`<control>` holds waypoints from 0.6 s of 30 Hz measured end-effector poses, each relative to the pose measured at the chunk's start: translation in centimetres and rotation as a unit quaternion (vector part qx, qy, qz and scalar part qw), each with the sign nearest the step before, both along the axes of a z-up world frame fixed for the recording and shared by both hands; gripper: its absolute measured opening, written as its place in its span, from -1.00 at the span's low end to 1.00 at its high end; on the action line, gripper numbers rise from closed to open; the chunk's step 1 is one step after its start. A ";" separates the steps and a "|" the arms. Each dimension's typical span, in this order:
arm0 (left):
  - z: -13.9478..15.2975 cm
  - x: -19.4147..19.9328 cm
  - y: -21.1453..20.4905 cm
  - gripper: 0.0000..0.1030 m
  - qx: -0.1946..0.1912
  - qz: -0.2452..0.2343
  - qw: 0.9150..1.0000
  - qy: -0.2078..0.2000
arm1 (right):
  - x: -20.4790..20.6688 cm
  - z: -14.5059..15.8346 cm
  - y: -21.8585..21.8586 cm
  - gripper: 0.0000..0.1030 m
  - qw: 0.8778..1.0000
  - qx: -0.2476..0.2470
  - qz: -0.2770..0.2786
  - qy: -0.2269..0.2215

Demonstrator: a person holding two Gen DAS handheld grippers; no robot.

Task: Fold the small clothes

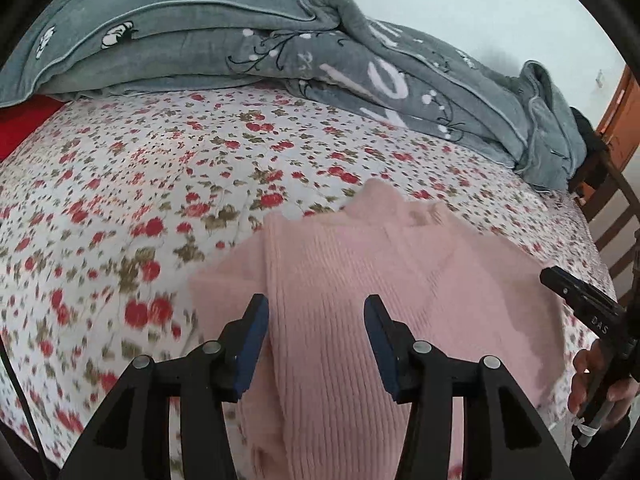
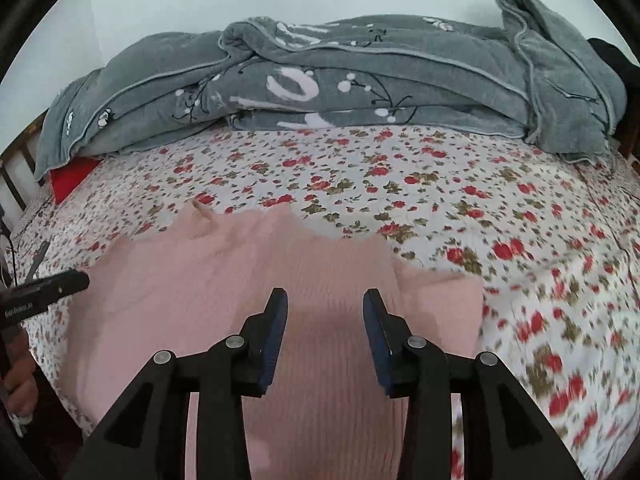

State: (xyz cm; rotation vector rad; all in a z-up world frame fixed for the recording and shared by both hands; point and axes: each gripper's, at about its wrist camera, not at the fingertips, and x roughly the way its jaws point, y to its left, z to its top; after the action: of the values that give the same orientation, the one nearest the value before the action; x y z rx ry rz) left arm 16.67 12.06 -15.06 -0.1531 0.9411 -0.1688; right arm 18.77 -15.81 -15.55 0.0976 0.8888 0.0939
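A pink ribbed knit sweater [image 1: 360, 264] lies flat on the floral bedsheet, collar pointing away from me; it also shows in the right wrist view [image 2: 240, 280]. My left gripper [image 1: 316, 308] is open and empty, its jaws apart just above the sweater's left side, where a sleeve lies folded in. My right gripper [image 2: 325, 302] is open and empty above the sweater's right side. The right gripper's tip [image 1: 576, 292] shows at the right edge of the left wrist view, and the left gripper's tip [image 2: 60, 284] at the left edge of the right wrist view.
A rumpled grey blanket [image 1: 280, 48] lies along the far side of the bed, also in the right wrist view [image 2: 360, 80]. The floral sheet [image 1: 140, 180] covers the bed. A red pillow [image 2: 72, 176] lies under the blanket. A wooden bed frame [image 1: 616, 216] stands right.
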 end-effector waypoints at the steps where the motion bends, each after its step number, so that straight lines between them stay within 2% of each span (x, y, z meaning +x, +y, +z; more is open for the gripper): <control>1: 0.1 -0.7 0.1 -0.06 -0.005 -0.001 1.000 -0.001 | -0.9 0.4 0.1 -0.23 1.000 0.001 -0.007 -0.011; 3: 0.3 -2.1 0.9 0.00 -0.017 0.003 1.000 -0.006 | -1.9 0.7 0.3 -0.23 1.000 0.006 -0.011 -0.012; 6: 0.0 -4.1 2.6 0.25 -0.042 0.011 0.999 -0.002 | -3.8 0.7 1.1 -0.23 1.000 0.023 -0.004 -0.003; 12: -1.9 -7.0 6.0 0.29 -0.088 0.037 0.995 0.019 | -7.0 -0.3 4.8 -0.23 0.999 0.019 0.040 -0.006; 14: -3.0 -7.6 7.0 0.30 -0.114 0.045 0.992 0.034 | -7.9 -1.3 6.2 -0.23 0.998 0.020 0.053 -0.011; 18: -4.8 -8.3 7.7 0.30 -0.137 0.046 0.988 0.049 | -8.7 -4.0 8.2 -0.23 0.997 0.011 0.069 -0.014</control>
State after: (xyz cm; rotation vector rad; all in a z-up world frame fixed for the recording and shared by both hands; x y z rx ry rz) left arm 8.40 19.75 -19.85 -0.4608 1.0037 -0.2066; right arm 10.04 -7.59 -19.55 0.0557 0.8666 0.2330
